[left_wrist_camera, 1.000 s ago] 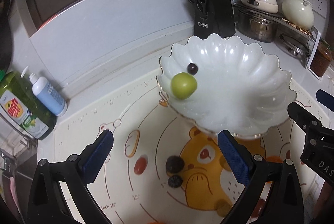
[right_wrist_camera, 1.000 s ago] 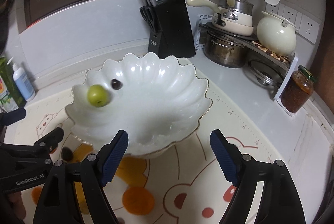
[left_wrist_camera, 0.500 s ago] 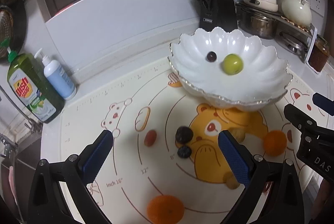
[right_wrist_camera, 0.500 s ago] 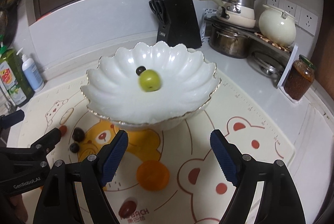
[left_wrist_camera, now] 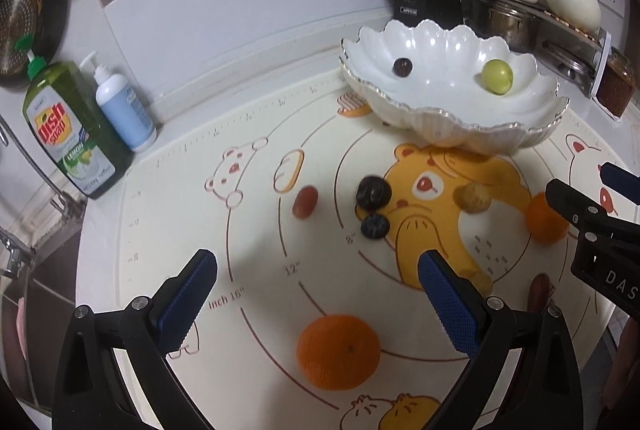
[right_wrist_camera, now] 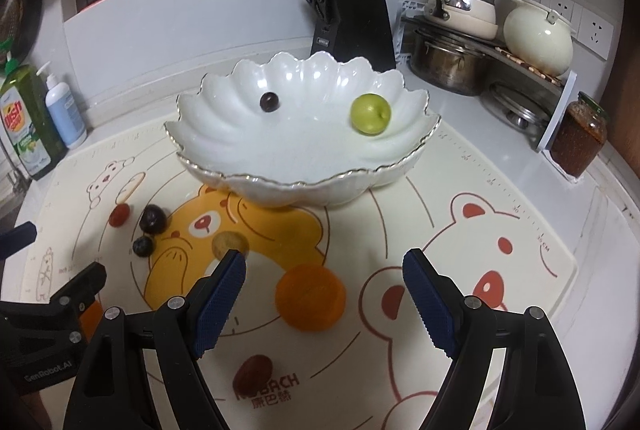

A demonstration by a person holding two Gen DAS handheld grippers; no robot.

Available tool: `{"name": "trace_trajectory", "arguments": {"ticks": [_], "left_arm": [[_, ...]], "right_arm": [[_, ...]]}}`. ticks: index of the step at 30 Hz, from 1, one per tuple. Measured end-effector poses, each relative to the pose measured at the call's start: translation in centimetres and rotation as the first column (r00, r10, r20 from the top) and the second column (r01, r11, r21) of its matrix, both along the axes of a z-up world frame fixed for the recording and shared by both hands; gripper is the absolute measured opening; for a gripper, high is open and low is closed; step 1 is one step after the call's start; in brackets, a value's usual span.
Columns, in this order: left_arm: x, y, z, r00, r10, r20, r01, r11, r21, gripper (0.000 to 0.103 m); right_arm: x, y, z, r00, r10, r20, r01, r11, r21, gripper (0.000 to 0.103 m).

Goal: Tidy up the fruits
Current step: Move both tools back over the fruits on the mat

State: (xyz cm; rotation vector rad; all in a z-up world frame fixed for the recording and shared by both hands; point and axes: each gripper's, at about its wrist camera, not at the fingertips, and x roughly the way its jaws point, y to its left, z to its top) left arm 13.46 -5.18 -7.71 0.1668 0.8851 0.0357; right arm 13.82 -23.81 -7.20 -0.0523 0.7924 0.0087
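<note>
Orange (right_wrist_camera: 310, 297), loose on the mat in front of the scalloped white bowl (right_wrist_camera: 304, 185): judged light, firm, round, prone to rolling, best pinched across its middle; right gripper (right_wrist_camera: 324, 294) wide open, empty, left gripper (left_wrist_camera: 316, 304) likewise.

The left gripper (left_wrist_camera: 316, 282) has two black plastic arms with triangular cut-outs, a round silver screw head at each joint, and blue finger pads (left_wrist_camera: 450, 304) with a fine knobbly texture. The right gripper (right_wrist_camera: 324, 290) is built the same way, black with silver screws and blue textured pads (right_wrist_camera: 218, 300). White lettering marks the black bodies: "DAS" on the right gripper's, "GenRobot.AI" on the left's.
</note>
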Motion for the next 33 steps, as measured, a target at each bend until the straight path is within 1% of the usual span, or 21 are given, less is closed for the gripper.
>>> {"name": "trace_trajectory", "arguments": {"ticks": [6,15,24,28,33], "left_arm": [[-1.2,0.4,-1.1,1.0,0.008,-0.006,-0.008,1.0,-0.004,0.102],[-2.6,1.0,-2.4,1.0,0.024,-0.007,-0.025,0.999,-0.036,0.102],[-4.2,1.7,-3.2,1.0,0.016,-0.002,-0.016,0.998,-0.055,0.102],[-4.5,2.0,-3.6,1.0,0.015,0.002,-0.014,0.998,-0.057,0.102],[-4.4,2.1,-4.1,1.0,0.016,0.009,-0.015,0.998,-0.056,0.101]], "right_arm": [[-0.8,0.2,-0.8,1.0,-0.008,0.003,0.008,1.0,-0.003,0.082],[-2.5,0.5,-1.9,1.0,-0.016,0.009,0.016,1.0,-0.002,0.082],[-4.8,1.4,-2.7,1.0,0.01,0.012,-0.01,1.0,0.004,0.082],[-5.5,1.9,-3.3,1.0,0.027,0.004,-0.027,1.0,-0.004,0.082],[-5.6,2.1,-4.2,0.999,0.034,-0.02,-0.033,0.999,0.011,0.081]]}}
